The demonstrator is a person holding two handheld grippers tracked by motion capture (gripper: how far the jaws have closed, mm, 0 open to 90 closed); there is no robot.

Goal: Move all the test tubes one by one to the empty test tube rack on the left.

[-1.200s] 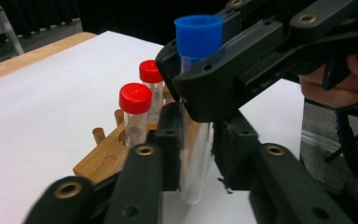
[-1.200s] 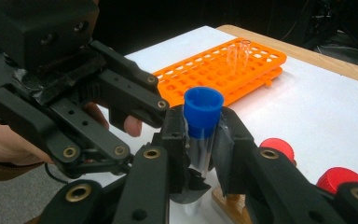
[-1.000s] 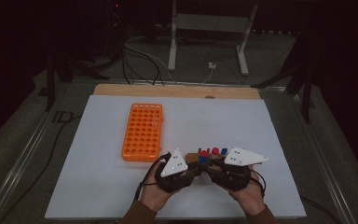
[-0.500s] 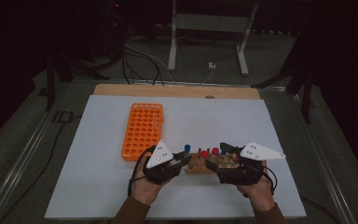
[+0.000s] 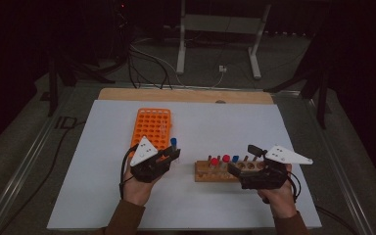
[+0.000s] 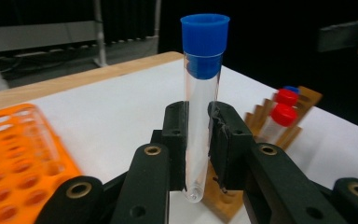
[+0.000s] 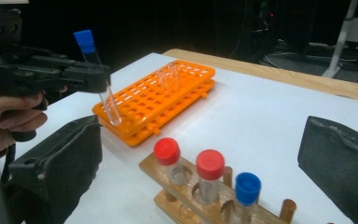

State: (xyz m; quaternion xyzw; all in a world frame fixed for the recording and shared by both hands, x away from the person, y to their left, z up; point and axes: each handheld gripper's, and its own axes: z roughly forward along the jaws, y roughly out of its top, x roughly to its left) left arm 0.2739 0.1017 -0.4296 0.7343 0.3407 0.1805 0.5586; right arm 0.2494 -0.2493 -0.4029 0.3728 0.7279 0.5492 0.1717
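Clamped upright in the left gripper, a blue-capped tube is held; the right gripper is spread wide around the wooden rack.

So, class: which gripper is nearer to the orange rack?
Left. The left gripper, holding a blue-capped tube, sits right beside the orange rack; the right gripper is farther off, by the wooden stand.

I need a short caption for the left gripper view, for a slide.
Left tool grips a clear blue-capped tube upright above the white table.
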